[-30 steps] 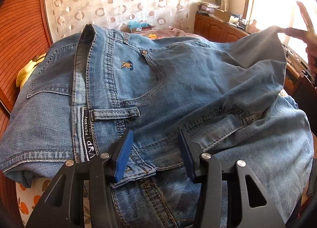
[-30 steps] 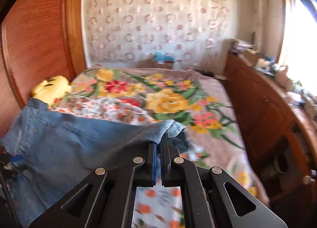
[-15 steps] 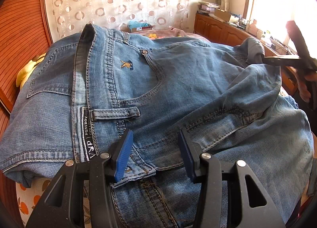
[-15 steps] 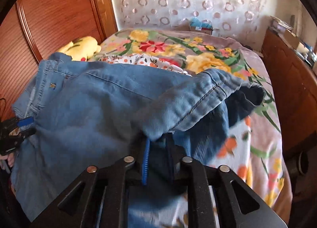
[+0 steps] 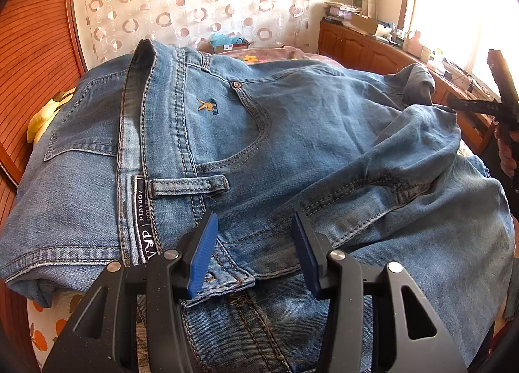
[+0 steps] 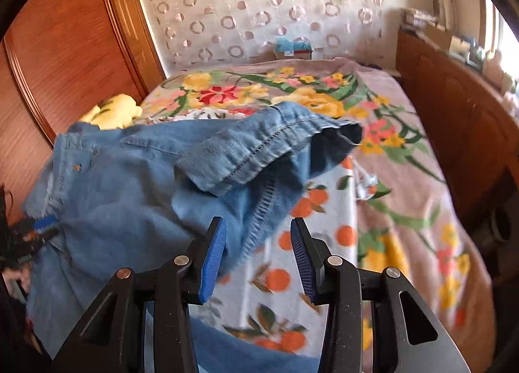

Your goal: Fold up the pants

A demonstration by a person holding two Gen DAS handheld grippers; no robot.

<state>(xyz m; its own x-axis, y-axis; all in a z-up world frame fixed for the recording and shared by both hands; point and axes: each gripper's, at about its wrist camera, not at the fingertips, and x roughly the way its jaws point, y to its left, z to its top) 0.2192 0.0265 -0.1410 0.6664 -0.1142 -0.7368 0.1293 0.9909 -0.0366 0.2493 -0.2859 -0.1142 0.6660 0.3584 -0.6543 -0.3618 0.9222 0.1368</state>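
Blue jeans [image 5: 292,132] lie on the bed with the waistband to the left and one leg folded back over the seat. My left gripper [image 5: 253,215] hovers over the fly just below the waistband, pads apart, pinching nothing. My right gripper [image 6: 258,222] is at the far side of the jeans [image 6: 129,184], its jaws opening. The folded leg's hem [image 6: 275,142] lies loose just beyond it, and a denim edge lies by the left pad without being pressed. The right gripper [image 5: 501,106] also shows at the right edge of the left wrist view.
The bed carries a floral blanket [image 6: 389,178] and an orange-print sheet [image 6: 324,227]. A yellow plush toy [image 6: 113,110] lies by the wooden wardrobe [image 6: 65,48] on the left. A wooden cabinet [image 6: 454,113] runs along the bed's right side under the window.
The right gripper came down with the trouser leg, laid it over the jeans and went from shut on the hem to open. The left gripper did not move.
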